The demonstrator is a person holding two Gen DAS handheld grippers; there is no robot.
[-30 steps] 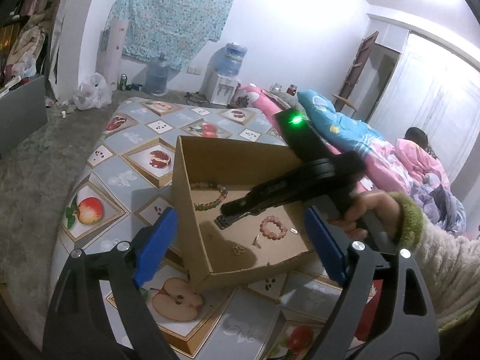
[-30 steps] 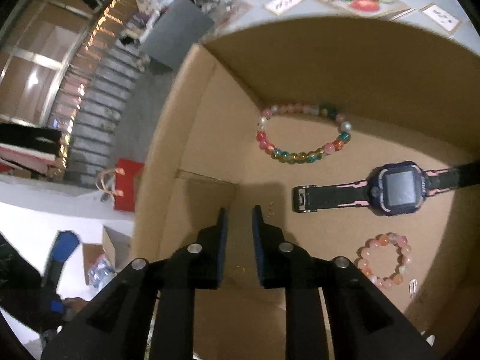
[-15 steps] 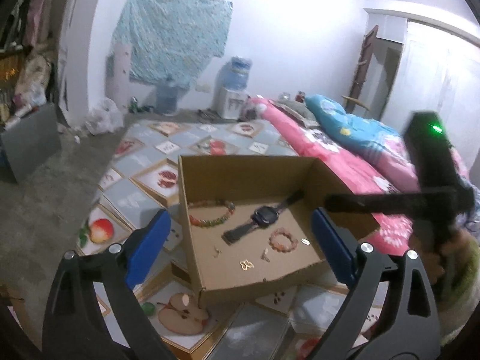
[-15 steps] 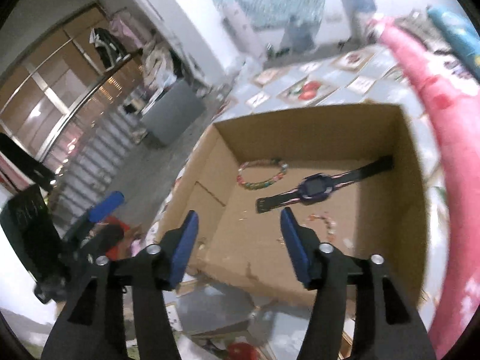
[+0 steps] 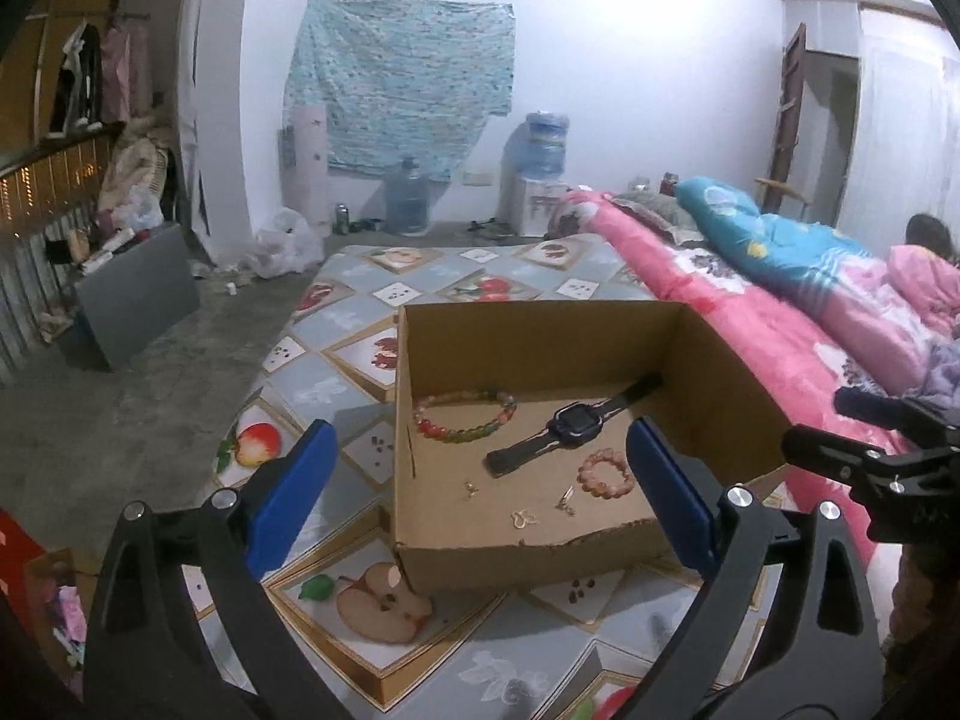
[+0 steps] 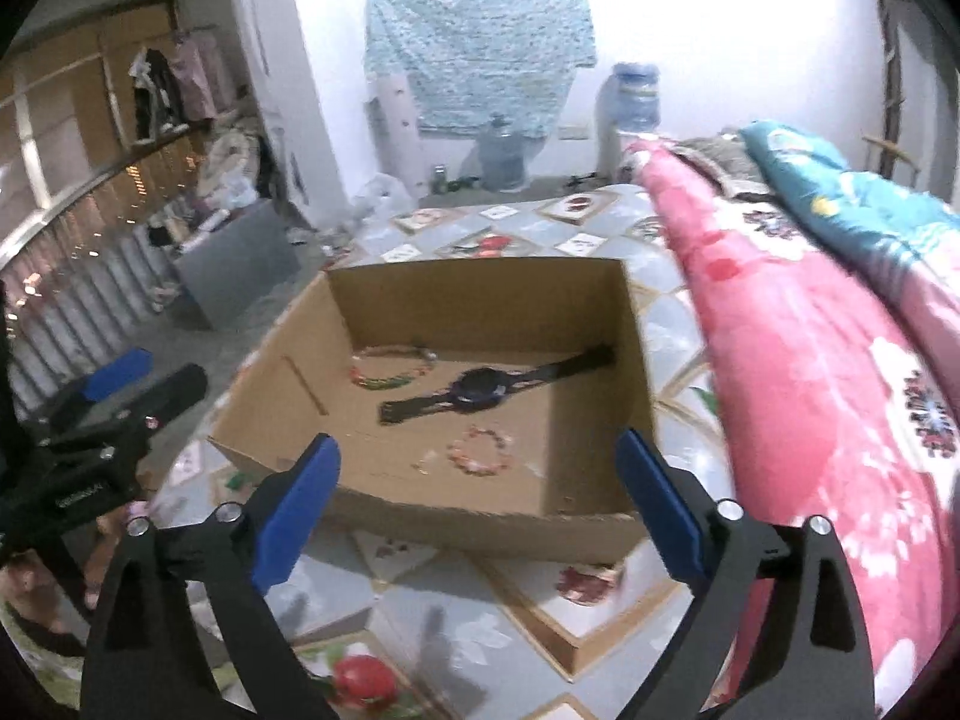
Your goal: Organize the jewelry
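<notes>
An open cardboard box (image 5: 528, 558) stands on a fruit-patterned cloth (image 5: 336, 396). Inside lie a multicolour bead bracelet (image 5: 463, 417), a dark watch with pink trim (image 5: 573, 420), a pink bead bracelet (image 5: 606, 473) and small gold earrings (image 5: 524, 517). My left gripper (image 5: 480, 456) hovers before the box's near wall, jaws wide, nothing between them. My right gripper (image 6: 478, 450) hangs above the near side of the box (image 6: 480, 528) with its jaws opening and empty. The right wrist view, blurred, shows the watch (image 6: 483, 387) and both bracelets (image 6: 393, 369) (image 6: 480, 450).
A bed with a pink quilt (image 5: 750, 324) runs along the right of the cloth, and a person's head (image 5: 927, 234) shows at its far end. A grey bin (image 5: 138, 294) and a water dispenser (image 5: 540, 180) stand on the floor beyond.
My right gripper has risen out of the box, drawn back and gone from nearly shut to wide open. My left gripper backed off a little and widened slightly. The jewelry lies unmoved.
</notes>
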